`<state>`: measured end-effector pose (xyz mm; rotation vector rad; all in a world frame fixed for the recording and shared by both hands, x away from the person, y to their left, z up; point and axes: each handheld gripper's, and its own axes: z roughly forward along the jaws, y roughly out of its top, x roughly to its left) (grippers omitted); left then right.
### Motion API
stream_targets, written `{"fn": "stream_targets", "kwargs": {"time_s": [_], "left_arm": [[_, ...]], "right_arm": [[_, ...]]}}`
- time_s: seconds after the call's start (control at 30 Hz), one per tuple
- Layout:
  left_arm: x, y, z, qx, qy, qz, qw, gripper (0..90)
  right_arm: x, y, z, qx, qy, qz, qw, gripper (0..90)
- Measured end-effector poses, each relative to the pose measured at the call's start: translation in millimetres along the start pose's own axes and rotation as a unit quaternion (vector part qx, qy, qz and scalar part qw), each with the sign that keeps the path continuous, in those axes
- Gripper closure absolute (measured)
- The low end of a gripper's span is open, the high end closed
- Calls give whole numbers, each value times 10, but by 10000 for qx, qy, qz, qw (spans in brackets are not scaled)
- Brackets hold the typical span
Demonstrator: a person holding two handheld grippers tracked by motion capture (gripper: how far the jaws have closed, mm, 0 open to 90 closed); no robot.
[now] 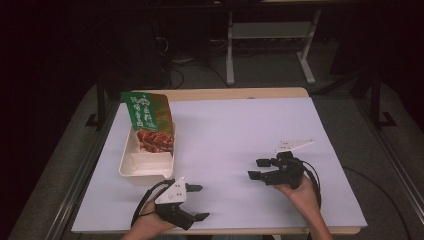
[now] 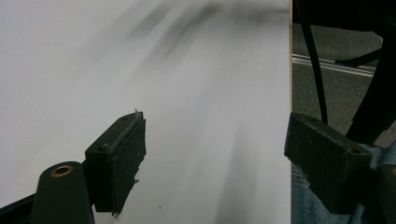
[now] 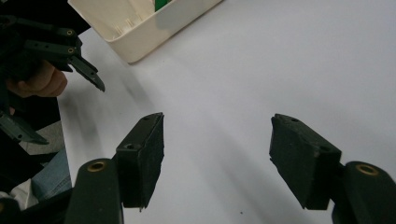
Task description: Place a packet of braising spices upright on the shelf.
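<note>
From the high view, a cream plastic box (image 1: 146,161) sits on the left part of the white surface (image 1: 235,135). A green snack bag with a picture of brown food (image 1: 149,121) stands in the box and leans toward its far end. The left tongs (image 1: 199,202) are near the front edge of the surface, just in front of the box and not touching it. Their jaws are wide apart with nothing between them. The right tongs (image 1: 257,169) are held on the right side, well apart from the box. They point left, and their jaws are apart and hold nothing too.

In the left gripper view, the two black jaws stand far apart over the bare white surface (image 2: 187,107). The edge of the surface runs down the right side, and blue jeans (image 2: 303,200) show below it.

In the right gripper view, the jaws are wide open over the white surface (image 3: 261,70). A corner of the cream box (image 3: 140,32) is at the top, with a bit of green in it. The left tongs (image 3: 60,88), held by a hand (image 3: 39,81), are at the far left, near the box.
</note>
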<state>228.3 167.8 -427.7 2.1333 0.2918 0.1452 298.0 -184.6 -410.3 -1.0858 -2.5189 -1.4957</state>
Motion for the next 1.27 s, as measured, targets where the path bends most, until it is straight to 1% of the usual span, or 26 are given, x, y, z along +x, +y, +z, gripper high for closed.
{"fn": "stream_targets", "kwargs": {"time_s": [0.1,0.13,0.3,0.47,0.63,0.77,0.83,0.93,1.0,1.07,1.17,1.2,1.27], "left_arm": [[2,-4,-2,13,14,-16,10000,202],[3,-5,-2,-2,17,-26,10000,202],[14,-13,-10,-4,52,-64,10000,202],[16,-17,-5,4,63,-62,10000,202],[20,-20,-1,0,65,-89,9999,202],[26,-24,-3,5,60,-147,9999,201],[25,-28,0,0,55,-159,9999,201],[25,-39,2,25,83,-131,9999,201],[26,-46,2,13,91,-161,9998,198],[37,-51,-2,1,99,-147,9998,198],[41,-67,-1,-6,99,-190,9998,198],[43,-74,2,-5,96,-190,9998,198],[46,-82,1,21,110,-200,9997,197]], "right_arm": [[12,-33,-29,21,-27,9,10000,334],[10,-45,-38,17,-39,-28,10000,334],[19,-115,-90,14,-61,54,10000,327],[12,-200,-134,8,-90,69,9999,326],[15,-298,-174,15,-110,144,9998,319],[15,-387,-205,-71,-108,170,9998,315],[24,-432,-218,-86,-115,230,9996,313],[37,-488,-237,-65,-148,201,9997,308],[62,-520,-258,-111,-180,205,9996,305],[93,-551,-280,-200,-145,206,9995,303],[140,-588,-285,-231,-197,174,9994,293],[142,-600,-272,-224,-209,164,9994,286],[140,-606,-244,-99,-268,134,9995,284]]}}
